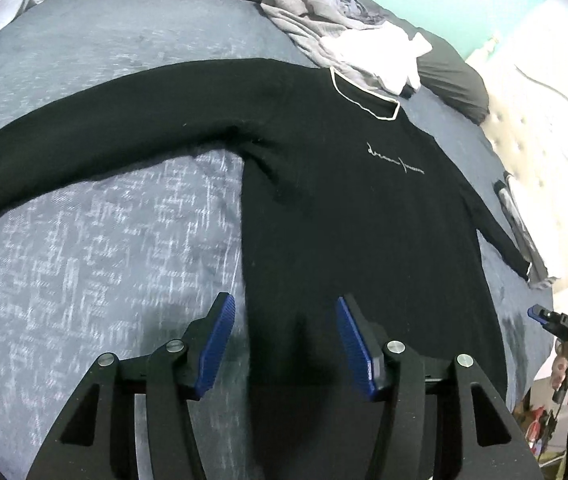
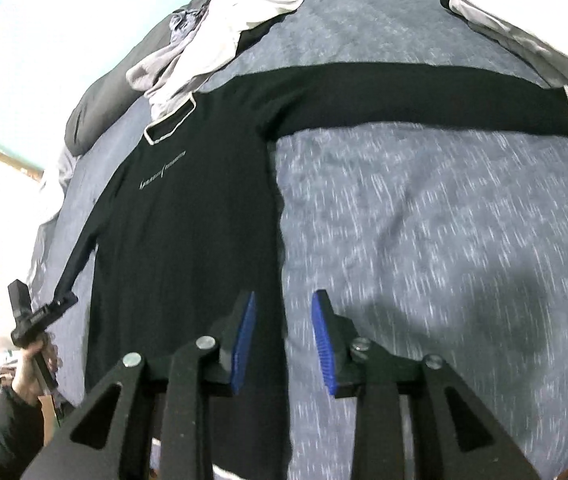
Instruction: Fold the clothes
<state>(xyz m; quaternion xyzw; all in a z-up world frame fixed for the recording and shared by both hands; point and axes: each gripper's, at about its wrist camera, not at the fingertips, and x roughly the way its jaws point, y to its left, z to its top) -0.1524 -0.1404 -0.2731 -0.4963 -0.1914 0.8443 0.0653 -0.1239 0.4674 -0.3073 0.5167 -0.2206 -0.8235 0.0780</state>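
The black sweater [image 1: 343, 208] is lying flat on the bed [image 1: 104, 240], sleeves spread, likely for folding. Its long axis is running collar at 12 o'clock to hem at 6. Left gripper [image 1: 285, 344] and right gripper [image 2: 282, 340] are hovering open over the hem corners (both empty).

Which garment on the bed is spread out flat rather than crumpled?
The black long-sleeved top with white neck trim lies flat, both sleeves stretched out. The grey and white clothes beyond its collar sit crumpled in a heap.
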